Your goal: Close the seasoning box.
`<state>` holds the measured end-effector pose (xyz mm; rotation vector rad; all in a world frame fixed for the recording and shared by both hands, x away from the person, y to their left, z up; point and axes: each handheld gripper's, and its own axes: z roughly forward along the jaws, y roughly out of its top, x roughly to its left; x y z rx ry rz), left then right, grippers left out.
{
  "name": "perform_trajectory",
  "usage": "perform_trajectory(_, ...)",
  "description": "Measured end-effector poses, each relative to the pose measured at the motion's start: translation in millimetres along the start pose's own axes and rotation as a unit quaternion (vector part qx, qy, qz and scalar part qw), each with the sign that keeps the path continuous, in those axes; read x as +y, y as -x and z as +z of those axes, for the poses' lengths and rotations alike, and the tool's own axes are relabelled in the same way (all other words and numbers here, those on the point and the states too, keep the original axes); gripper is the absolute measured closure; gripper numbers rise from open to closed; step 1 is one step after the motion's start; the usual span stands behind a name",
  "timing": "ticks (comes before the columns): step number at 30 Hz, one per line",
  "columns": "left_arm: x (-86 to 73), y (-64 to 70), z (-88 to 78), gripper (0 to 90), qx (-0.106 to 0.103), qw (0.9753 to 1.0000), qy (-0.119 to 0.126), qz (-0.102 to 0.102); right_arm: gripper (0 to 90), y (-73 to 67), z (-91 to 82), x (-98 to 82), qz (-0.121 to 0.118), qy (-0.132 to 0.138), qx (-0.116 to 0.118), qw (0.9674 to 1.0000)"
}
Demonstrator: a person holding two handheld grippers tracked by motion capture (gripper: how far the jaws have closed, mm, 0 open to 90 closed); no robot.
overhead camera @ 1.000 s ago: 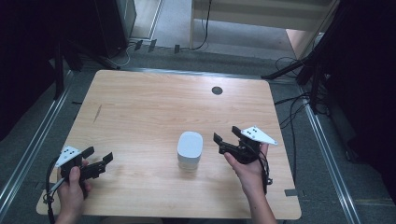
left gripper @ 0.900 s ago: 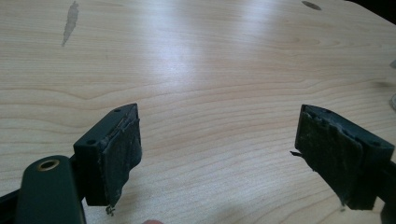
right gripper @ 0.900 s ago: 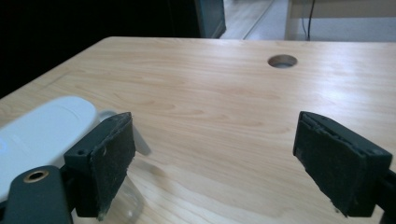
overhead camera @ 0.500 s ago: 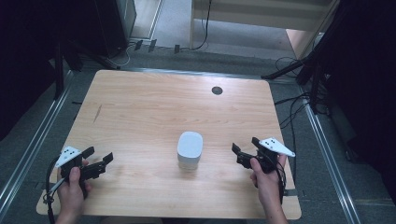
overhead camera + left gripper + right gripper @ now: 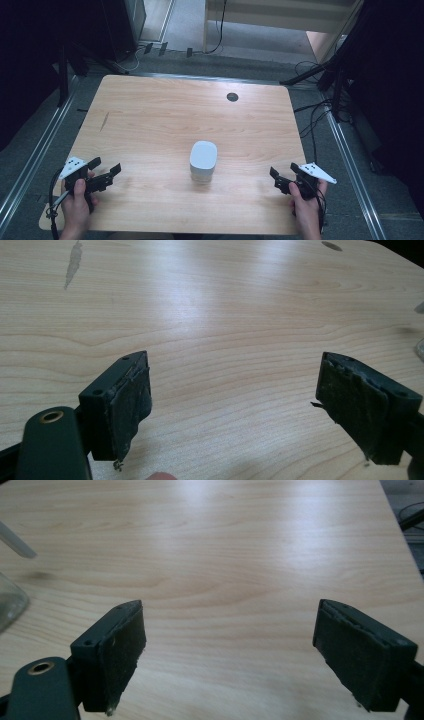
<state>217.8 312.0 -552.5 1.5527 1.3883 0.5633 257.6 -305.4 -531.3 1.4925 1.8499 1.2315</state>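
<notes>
A small container [image 5: 203, 160] with a white top and a clear body stands upright near the middle of the wooden table [image 5: 165, 115]. My left gripper [image 5: 106, 166] sits low at the front left, held by a hand, jaws wide open and empty, pointing toward the container. In the left gripper view my left gripper [image 5: 232, 390] frames bare wood. My right gripper [image 5: 283, 172] rests at the front right, well apart from the container, open and empty. In the right gripper view my right gripper [image 5: 230, 630] faces bare wood, with the container's glassy edge [image 5: 7, 605] at far left.
A round dark cable hole [image 5: 232, 96] sits near the table's far edge. A dark streak [image 5: 104, 121] marks the wood at left. Metal rails [image 5: 35, 160] and cables [image 5: 312, 120] run along the floor beside the table. Dark stands and furniture lie beyond the far edge.
My right gripper has drawn back from beside the container toward the front right corner of the table. The left gripper and the container have stayed put.
</notes>
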Motion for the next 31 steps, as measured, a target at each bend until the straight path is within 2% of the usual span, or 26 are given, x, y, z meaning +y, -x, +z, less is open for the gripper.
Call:
perform_trajectory(2, -0.1, -0.2, 0.0, 14.7, 0.000, 1.0000, 0.001, -0.001, 13.8, 3.4, -1.6, -2.5, -0.003, -0.001, -0.002, 1.0000)
perform_trajectory(5, 0.0, -0.6, -0.3, 14.6, 0.000, 1.0000, 0.000, -0.003, 13.8, 16.4, -10.9, -12.4, 0.004, -0.002, -0.010, 0.9999)
perform_trajectory(7, 0.0, -0.4, -0.3, 14.7, 0.001, 1.0000, 0.000, -0.003, 13.8, 18.6, -12.9, -14.1, 0.007, -0.003, -0.012, 0.9999)
perform_trajectory(9, 0.0, -0.3, -0.2, 14.7, 0.002, 1.0000, 0.000, -0.003, 13.8, 26.7, -19.4, -21.4, 0.009, -0.002, -0.020, 0.9997)
perform_trajectory(12, 0.0, -0.2, -0.2, 14.7, 0.003, 1.0000, 0.001, -0.003, 14.1, 31.9, -23.2, -25.5, 0.020, -0.001, -0.023, 0.9995)
perform_trajectory(13, -0.1, -0.1, 0.0, 14.6, 0.003, 1.0000, 0.001, -0.003, 14.1, 34.2, -26.9, -26.7, 0.026, 0.006, -0.021, 0.9994)
perform_trajectory(15, -0.1, -0.1, 0.1, 14.7, 0.003, 1.0000, 0.001, -0.003, 14.2, 36.0, -30.4, -28.3, 0.021, 0.006, -0.028, 0.9994)
perform_trajectory(19, 0.5, -0.6, 0.5, 14.7, 0.005, 1.0000, 0.000, -0.001, 14.2, 29.6, -37.9, -32.7, -0.016, 0.028, -0.053, 0.9981)
perform_trajectory(22, 0.6, 0.0, 0.9, 14.7, 0.005, 1.0000, -0.001, 0.001, 14.1, 27.8, -37.4, -32.8, -0.031, 0.025, -0.048, 0.9981)
perform_trajectory(25, 0.7, 0.8, 1.4, 14.6, 0.007, 1.0000, -0.001, 0.003, 14.1, 30.7, -35.9, -31.6, -0.015, 0.015, -0.042, 0.9989)
perform_trajectory(26, 0.7, 0.8, 1.4, 14.7, 0.007, 1.0000, -0.001, 0.003, 14.1, 30.7, -35.9, -31.6, -0.015, 0.015, -0.042, 0.9989)
perform_trajectory(27, 0.9, 0.7, 1.7, 14.7, 0.006, 1.0000, -0.003, 0.003, 14.2, 33.7, -36.0, -31.4, -0.001, 0.017, -0.041, 0.9990)
perform_trajectory(31, 1.0, 1.0, 2.3, 14.7, 0.006, 1.0000, -0.003, 0.004, 14.2, 37.0, -36.3, -31.1, 0.016, 0.017, -0.041, 0.9989)
